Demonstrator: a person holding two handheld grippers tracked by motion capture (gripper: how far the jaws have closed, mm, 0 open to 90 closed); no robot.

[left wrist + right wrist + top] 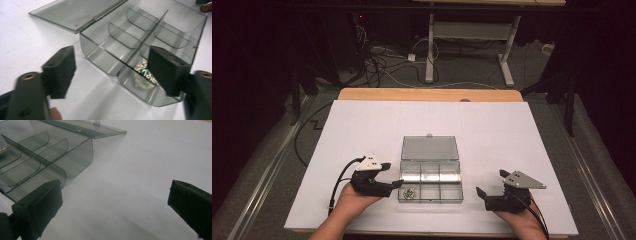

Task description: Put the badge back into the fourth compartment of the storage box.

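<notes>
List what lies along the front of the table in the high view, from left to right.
left gripper → small green and silver piece in the box's near-left compartment → clear compartment box → right gripper

Wooden table (427, 94) w/ white sheet (492, 135) over most of it, wood strip bare at 12 o'clock. On the sheet, center: clear divided organizer box (447, 187), lid (430, 148) flat open toward 12.
</notes>
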